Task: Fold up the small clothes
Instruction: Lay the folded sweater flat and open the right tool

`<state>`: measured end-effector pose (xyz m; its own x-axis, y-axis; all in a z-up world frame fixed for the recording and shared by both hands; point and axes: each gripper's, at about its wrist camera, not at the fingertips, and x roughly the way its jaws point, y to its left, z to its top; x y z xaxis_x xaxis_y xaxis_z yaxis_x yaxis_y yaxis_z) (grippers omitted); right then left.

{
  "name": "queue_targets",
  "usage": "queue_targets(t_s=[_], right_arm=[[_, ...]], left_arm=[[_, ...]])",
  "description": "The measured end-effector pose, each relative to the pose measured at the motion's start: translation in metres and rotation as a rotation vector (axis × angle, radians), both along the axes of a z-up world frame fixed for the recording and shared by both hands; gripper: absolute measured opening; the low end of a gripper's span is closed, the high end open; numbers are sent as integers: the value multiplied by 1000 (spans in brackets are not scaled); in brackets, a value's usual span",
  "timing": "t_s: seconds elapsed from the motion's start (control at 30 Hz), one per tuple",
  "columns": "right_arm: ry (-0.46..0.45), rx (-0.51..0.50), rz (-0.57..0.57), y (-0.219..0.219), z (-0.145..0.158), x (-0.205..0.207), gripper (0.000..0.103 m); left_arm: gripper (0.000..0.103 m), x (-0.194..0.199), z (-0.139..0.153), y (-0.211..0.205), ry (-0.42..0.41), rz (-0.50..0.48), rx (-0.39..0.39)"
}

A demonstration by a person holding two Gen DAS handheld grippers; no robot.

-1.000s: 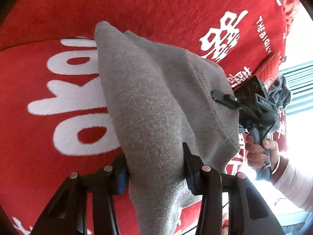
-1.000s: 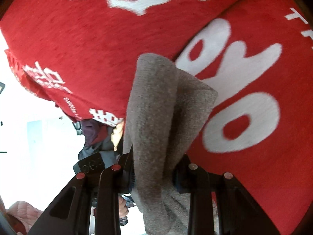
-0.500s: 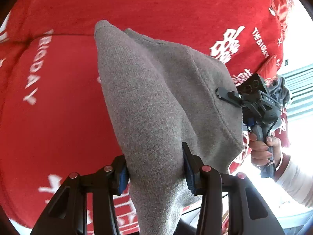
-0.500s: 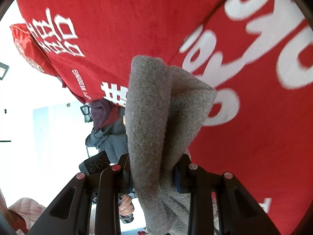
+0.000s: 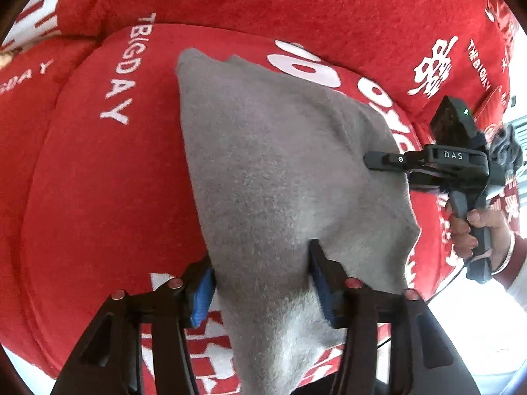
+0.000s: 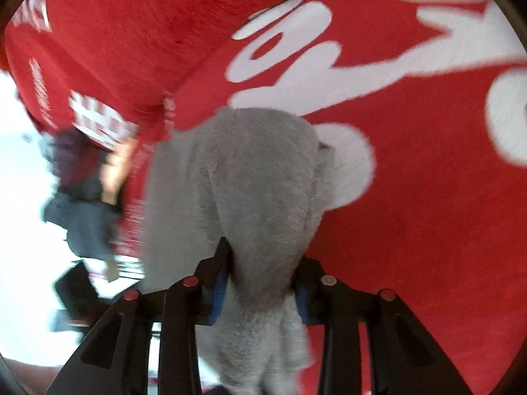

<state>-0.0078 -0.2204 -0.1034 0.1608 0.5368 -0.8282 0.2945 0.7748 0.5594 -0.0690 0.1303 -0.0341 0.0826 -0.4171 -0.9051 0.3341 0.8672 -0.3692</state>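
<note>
Grey garment (image 5: 280, 177) clamped by left gripper (image 5: 260, 283) and right gripper (image 6: 260, 283), red blanket (image 5: 108, 197) lettering shifted, "BIGDAY" now at 10 o'clock

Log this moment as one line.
left gripper: shut on cloth | right gripper: shut on cloth | cloth over red cover

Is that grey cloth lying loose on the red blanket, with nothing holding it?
No, the grey cloth is pinched by the left gripper, and the right gripper grips its far edge.
</note>
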Motion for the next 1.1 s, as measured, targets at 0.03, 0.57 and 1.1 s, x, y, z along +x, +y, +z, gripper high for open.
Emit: queue_targets(t_s=[0.03, 0.57, 1.1], right_arm=[[-9, -67, 20, -4, 2, -4, 50], [71, 72, -149, 21, 35, -96, 48], [101, -218, -60, 35, 24, -120, 8]], left_arm=[[59, -1, 1, 1, -10, 0, 15], [81, -10, 35, 24, -67, 126, 207], [81, -29, 24, 14, -8, 99, 289]])
